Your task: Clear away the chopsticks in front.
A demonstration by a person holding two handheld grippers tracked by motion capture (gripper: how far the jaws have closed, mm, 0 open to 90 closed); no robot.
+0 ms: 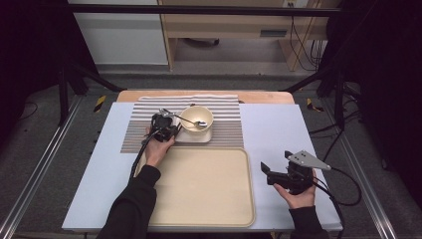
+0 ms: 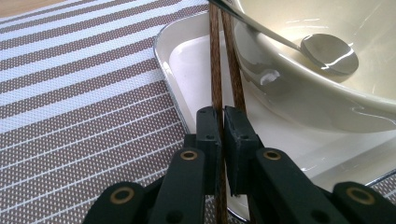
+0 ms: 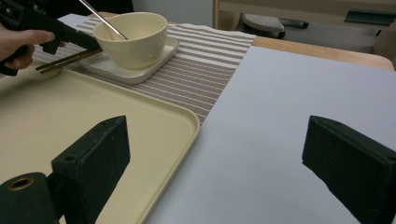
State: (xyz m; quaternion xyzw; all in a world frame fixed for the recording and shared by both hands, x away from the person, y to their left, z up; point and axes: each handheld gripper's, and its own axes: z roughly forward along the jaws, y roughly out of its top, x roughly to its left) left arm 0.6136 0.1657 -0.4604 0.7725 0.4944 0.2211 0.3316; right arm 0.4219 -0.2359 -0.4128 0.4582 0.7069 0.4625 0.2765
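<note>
Fig.: left gripper (image 2: pixel 222 122) clamped on a pair of brown chopsticks (image 2: pixel 215 56) beside the bowl (image 1: pixel 196 118).

We read no brand, label or writing on any item. Chopsticks lie at the left edge of the white square plate (image 2: pixel 173 60), on the striped mat (image 1: pixel 134 127), far side of the beige tray (image 1: pixel 199 186); their far tips are cut off by the frame top, near ends hidden under the jaws. Spoon (image 2: pixel 329 52) rests in the bowl, handle end cropped. Right gripper (image 1: pixel 271 174), near right on the table (image 1: pixel 273 124), has jaws wide apart, holding nothing.
</note>
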